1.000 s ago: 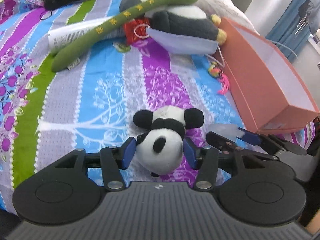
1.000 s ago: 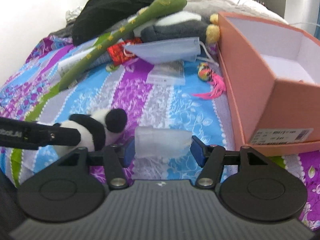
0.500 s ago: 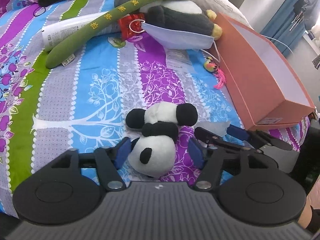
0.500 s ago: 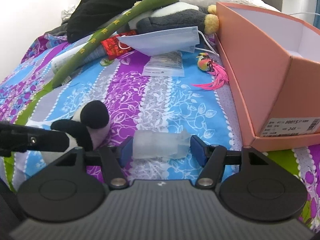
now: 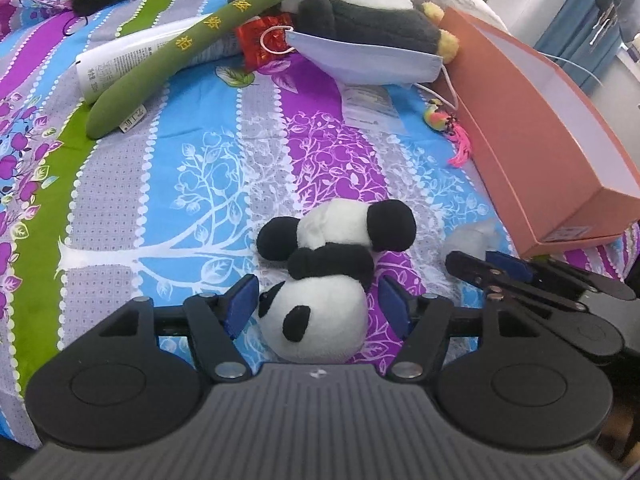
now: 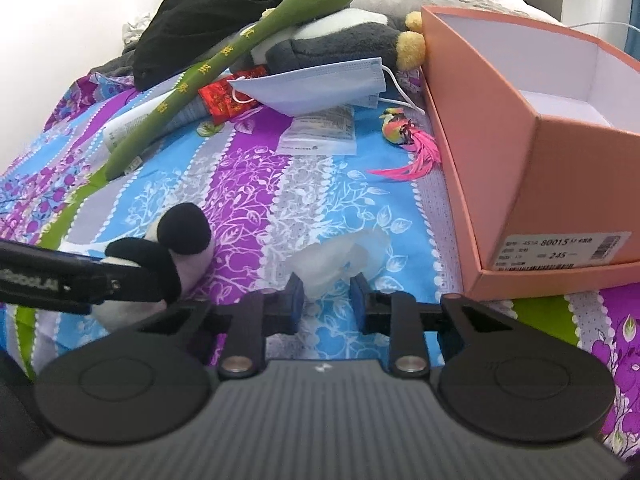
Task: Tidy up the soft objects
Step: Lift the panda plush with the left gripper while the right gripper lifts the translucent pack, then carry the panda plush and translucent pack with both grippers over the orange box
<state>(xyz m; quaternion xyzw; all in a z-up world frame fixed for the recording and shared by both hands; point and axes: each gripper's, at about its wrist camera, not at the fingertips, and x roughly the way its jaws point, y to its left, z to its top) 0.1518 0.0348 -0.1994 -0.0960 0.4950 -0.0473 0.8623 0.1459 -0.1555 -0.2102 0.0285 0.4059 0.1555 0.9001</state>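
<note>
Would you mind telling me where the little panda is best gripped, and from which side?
Grip the panda across its round white head, coming from above on the near side. It lies head toward the left gripper, whose jaws already flank the head.

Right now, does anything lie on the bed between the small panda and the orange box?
Only a crumpled clear bag, pinched by the right hand-held gripper, lies between the panda and the box.

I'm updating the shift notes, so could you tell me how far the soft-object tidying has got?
Nothing packed: the orange box looks empty. In hand: right gripper has just closed on the translucent pouch; left gripper straddles the small panda. Left: green plush stick, large plush.
</note>
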